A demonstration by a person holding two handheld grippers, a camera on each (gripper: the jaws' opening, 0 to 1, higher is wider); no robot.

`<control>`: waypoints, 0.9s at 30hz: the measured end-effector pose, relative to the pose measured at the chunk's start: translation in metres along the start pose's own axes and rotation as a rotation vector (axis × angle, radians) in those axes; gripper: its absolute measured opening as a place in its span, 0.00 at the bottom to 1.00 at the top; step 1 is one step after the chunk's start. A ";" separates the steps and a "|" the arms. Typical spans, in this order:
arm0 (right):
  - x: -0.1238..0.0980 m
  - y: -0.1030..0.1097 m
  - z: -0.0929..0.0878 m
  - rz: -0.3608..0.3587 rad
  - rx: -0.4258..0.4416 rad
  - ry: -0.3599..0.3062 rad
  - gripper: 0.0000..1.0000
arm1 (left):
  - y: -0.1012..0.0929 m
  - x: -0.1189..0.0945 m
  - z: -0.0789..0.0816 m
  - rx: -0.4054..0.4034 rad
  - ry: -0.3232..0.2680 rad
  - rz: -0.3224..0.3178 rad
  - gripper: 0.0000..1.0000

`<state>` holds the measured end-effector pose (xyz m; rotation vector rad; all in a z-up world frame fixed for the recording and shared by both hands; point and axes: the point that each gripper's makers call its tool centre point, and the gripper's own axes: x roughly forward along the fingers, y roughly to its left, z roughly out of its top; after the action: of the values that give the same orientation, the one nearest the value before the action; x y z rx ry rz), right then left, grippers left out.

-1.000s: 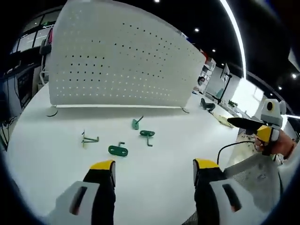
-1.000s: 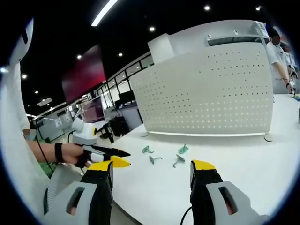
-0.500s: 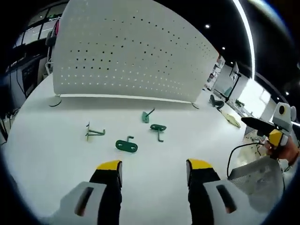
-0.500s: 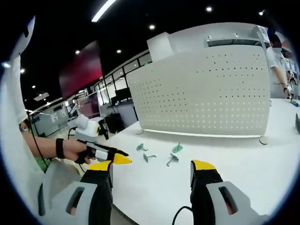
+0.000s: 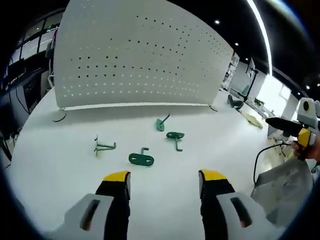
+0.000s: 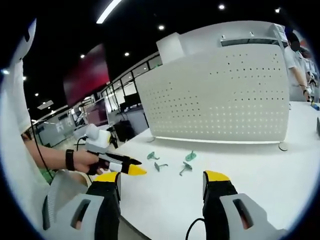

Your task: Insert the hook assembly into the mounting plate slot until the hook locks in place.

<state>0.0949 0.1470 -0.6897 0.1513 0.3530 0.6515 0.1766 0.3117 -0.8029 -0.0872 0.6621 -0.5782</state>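
Several green hook pieces lie loose on the white table [image 5: 60, 170] in front of an upright white pegboard panel [image 5: 140, 60]. In the left gripper view they are a two-prong hook [image 5: 104, 146], a flat slotted plate [image 5: 141, 159], and two hooks [image 5: 175, 136] [image 5: 160, 123] nearer the panel. My left gripper [image 5: 165, 176] is open and holds nothing, a short way in front of the plate. The right gripper view shows the same hooks [image 6: 159, 166] [image 6: 190, 156] and the panel [image 6: 220, 100]. My right gripper [image 6: 161, 176] is open with nothing in it, back at the table's edge.
The left gripper [image 6: 132, 166], held in a hand, comes in at the left of the right gripper view. At the right of the left gripper view is the right gripper [image 5: 287, 129], above a mesh chair back [image 5: 285, 190]. A person [image 6: 300, 60] stands beyond the panel.
The left view has drifted forward and left, so the hooks sit further right and larger. The left jaws have narrowed a little and stay open. The hooks have not moved.
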 end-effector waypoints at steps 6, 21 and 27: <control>0.000 -0.002 0.001 0.001 -0.004 0.005 0.67 | 0.004 0.009 0.000 0.037 0.002 0.009 0.55; -0.002 -0.004 -0.004 -0.014 0.013 0.020 0.67 | 0.020 0.032 -0.003 0.123 0.023 0.045 0.56; -0.001 -0.004 -0.007 -0.017 0.019 0.032 0.66 | 0.030 0.039 -0.003 0.135 0.005 0.060 0.54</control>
<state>0.0943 0.1435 -0.6966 0.1556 0.3908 0.6344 0.2142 0.3170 -0.8342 0.0602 0.6271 -0.5641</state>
